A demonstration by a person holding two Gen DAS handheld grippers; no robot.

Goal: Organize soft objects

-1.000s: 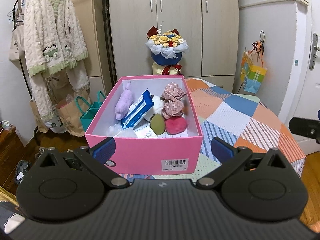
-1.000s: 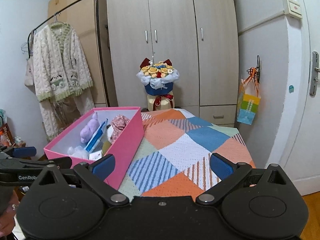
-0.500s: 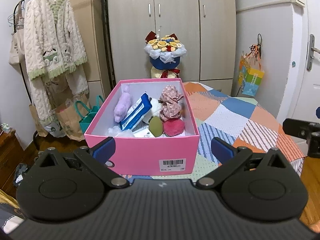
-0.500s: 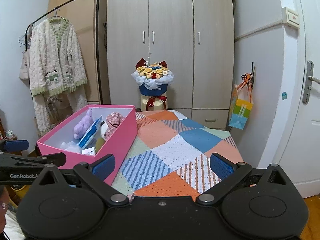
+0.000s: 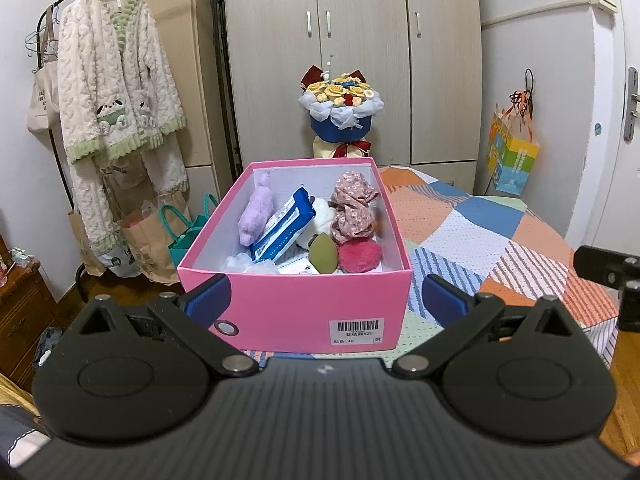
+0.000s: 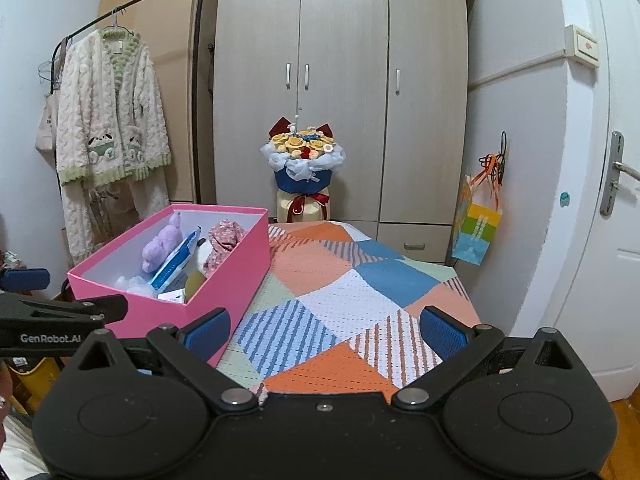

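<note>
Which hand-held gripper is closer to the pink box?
The left. The left hand-held gripper is open directly before the pink box, at its near wall. The right hand-held gripper is open over the quilt, to the box's right.

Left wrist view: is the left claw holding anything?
No, the left claw is open with nothing between its blue pads, hovering short of the pink box.

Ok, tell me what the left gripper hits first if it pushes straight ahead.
Most likely the near wall of the pink box: the open left gripper points squarely at it, with nothing between. How close it is remains unclear.
</note>
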